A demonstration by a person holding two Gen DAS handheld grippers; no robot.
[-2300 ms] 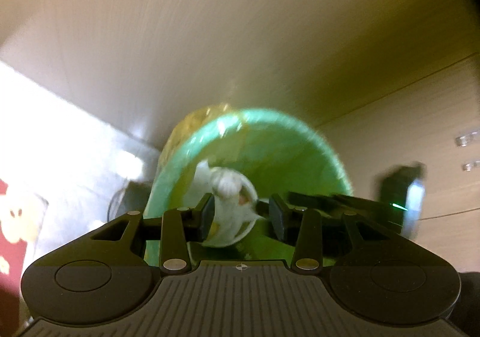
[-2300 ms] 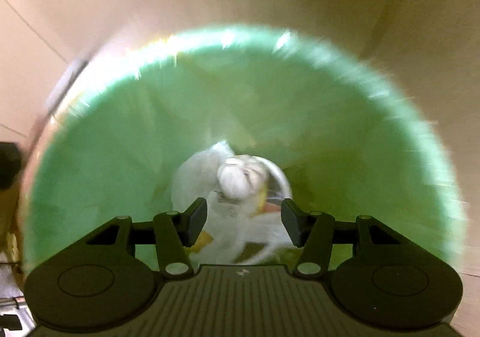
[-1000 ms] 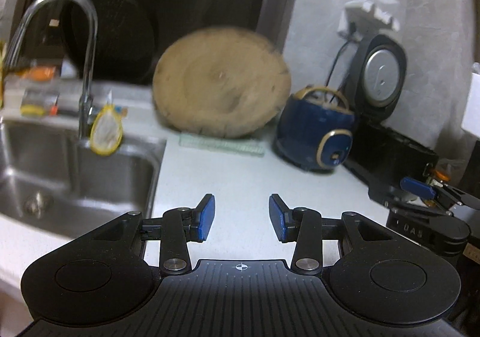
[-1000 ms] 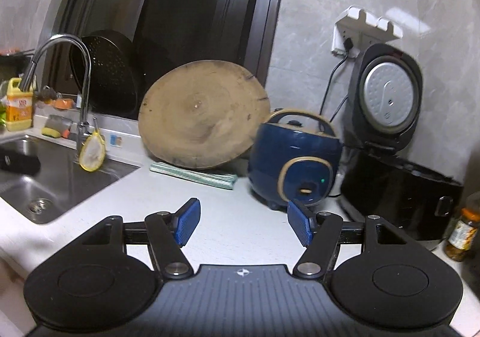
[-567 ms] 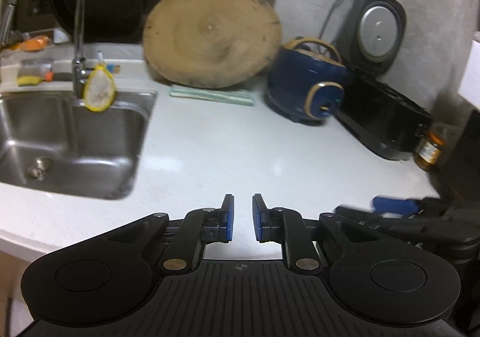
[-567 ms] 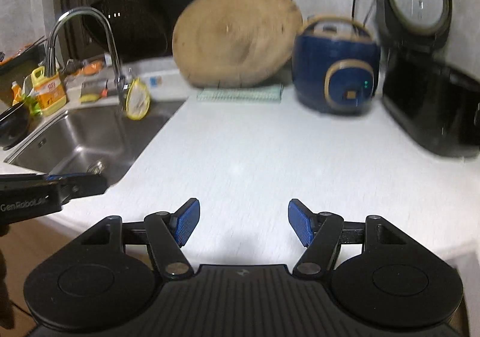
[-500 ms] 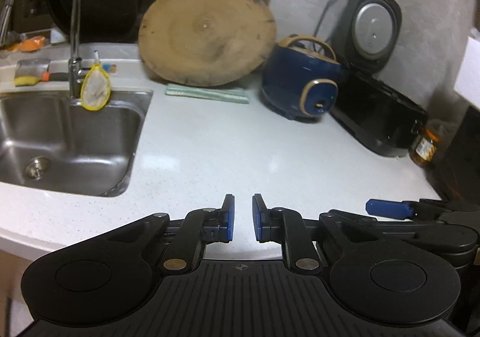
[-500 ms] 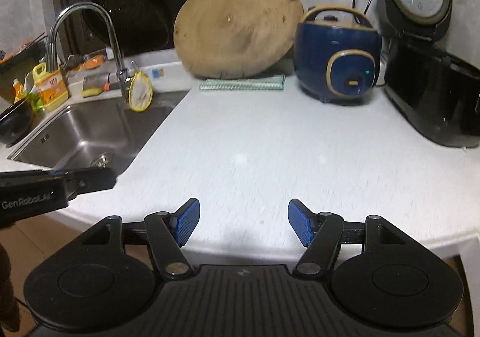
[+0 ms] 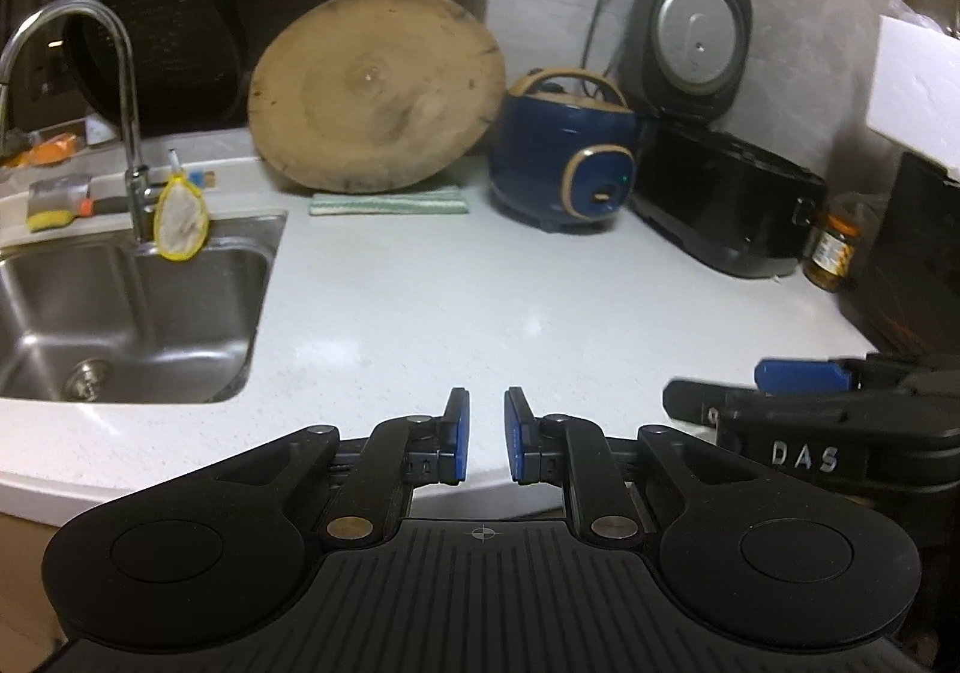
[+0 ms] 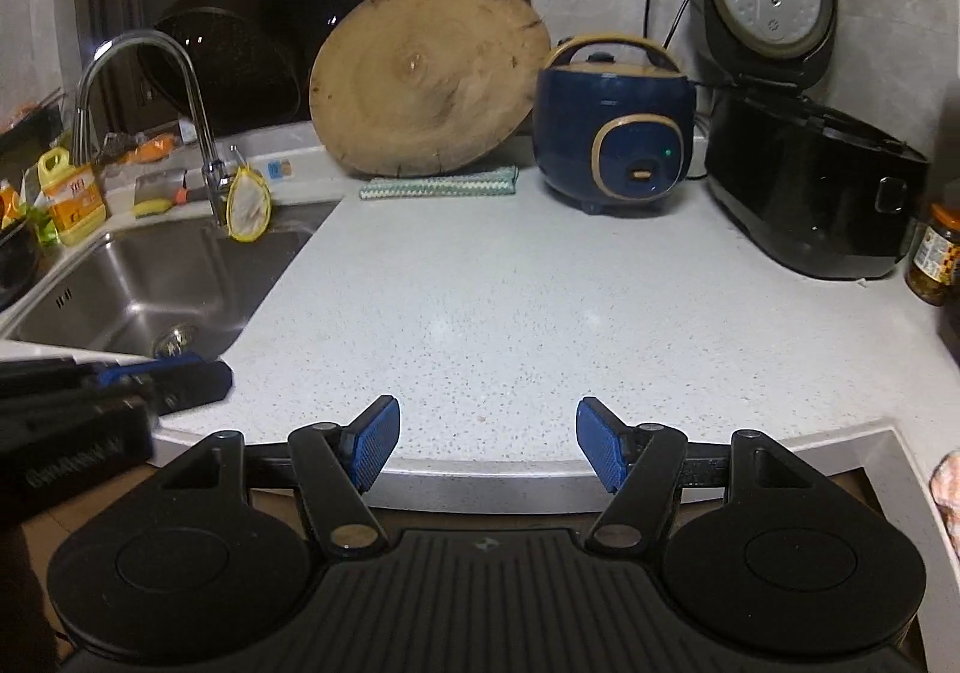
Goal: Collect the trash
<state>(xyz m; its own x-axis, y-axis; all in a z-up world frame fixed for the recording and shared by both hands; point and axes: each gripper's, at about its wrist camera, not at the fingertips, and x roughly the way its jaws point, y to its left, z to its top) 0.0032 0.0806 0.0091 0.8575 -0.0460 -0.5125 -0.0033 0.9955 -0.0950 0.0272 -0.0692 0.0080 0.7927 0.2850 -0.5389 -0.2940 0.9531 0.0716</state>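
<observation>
Blue pads of the left gripper (image 9: pixel 483 433) stand nearly together, a narrow gap between them, gripping nothing; the right gripper (image 10: pixel 483 442) gapes wide, also empty. White counter (image 10: pixel 540 313) at twelve o'clock, sink (image 10: pixel 150 277) at ten; no trash in view.

The sink (image 9: pixel 120 307) is cut off at the left edge; the jar's (image 10: pixel 933 253) label is unreadable.

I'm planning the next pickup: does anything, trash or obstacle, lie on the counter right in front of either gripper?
Nothing visible does: the counter is bare ahead of the left gripper and the right gripper, and no trash shows.
</observation>
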